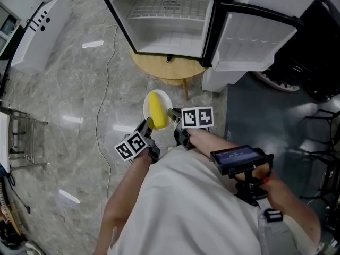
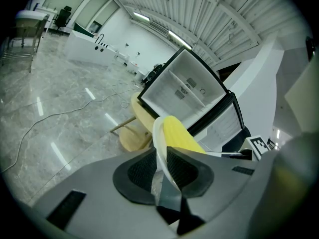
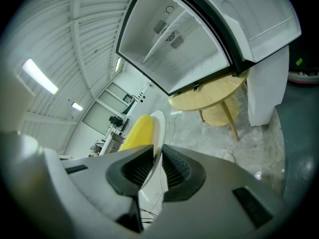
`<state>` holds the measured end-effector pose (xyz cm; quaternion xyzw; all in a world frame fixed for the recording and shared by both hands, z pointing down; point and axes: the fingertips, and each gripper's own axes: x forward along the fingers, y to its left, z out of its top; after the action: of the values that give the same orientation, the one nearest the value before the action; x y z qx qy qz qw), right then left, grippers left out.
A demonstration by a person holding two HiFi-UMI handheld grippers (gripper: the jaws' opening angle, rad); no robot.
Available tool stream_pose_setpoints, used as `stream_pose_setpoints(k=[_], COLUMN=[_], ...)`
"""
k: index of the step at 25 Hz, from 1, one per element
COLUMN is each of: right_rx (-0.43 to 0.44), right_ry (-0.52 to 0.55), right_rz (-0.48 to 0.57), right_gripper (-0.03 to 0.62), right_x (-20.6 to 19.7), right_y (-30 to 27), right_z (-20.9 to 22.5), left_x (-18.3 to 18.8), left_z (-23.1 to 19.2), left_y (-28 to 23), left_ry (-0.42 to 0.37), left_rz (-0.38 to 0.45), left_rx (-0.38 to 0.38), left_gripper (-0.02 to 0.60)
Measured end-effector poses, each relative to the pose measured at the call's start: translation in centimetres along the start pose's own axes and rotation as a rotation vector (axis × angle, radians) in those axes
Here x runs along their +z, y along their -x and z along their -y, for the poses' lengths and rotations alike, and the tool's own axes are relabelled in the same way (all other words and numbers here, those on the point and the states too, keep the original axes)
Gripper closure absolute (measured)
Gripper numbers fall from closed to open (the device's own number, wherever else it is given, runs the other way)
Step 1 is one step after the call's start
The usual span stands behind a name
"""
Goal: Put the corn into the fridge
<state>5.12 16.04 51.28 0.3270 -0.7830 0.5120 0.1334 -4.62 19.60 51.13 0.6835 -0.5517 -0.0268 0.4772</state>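
Note:
A yellow corn cob [image 1: 156,110] lies on a small white plate [image 1: 163,96] held in the air between both grippers. My left gripper [image 1: 149,124] is shut on the plate's near-left rim [image 2: 158,148]; the corn [image 2: 180,135] shows just beyond its jaws. My right gripper [image 1: 175,116] is shut on the plate's right rim [image 3: 157,133], with the corn [image 3: 136,132] to the left of its jaws. Ahead stands the small fridge [image 1: 164,23], its door [image 1: 255,39] swung open to the right and its white inside bare.
The fridge sits on a round wooden table [image 1: 169,70] with wooden legs. A thin cable [image 1: 103,89] runs across the marble floor at the left. A wire rack [image 1: 21,137] stands at the far left, dark equipment [image 1: 313,47] at the right.

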Motion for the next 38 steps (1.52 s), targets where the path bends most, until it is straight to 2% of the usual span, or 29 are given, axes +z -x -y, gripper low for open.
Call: stream_pose_setpoints(k=[16, 25, 38], right_rx=[-0.007, -0.027, -0.028], right_ry=[-0.009, -0.029, -0.045], right_rz=[-0.011, -0.008, -0.030], right_gripper=[0.534, 0.534, 0.534], right_x=[3.8, 6.2, 9.6], right_y=[-2.9, -4.1, -7.9], right_z=[0.6, 1.9, 2.3], left_x=[3.5, 5.1, 8.8], left_z=[-1.0, -1.0, -2.9], left_y=[-3.3, -6.2, -9.2], left_ry=[-0.005, -0.016, -0.011], left_rz=[-0.018, -0.056, -0.072], left_rx=[0.006, -0.007, 0.006], left_gripper=[0.517, 0.517, 0.517])
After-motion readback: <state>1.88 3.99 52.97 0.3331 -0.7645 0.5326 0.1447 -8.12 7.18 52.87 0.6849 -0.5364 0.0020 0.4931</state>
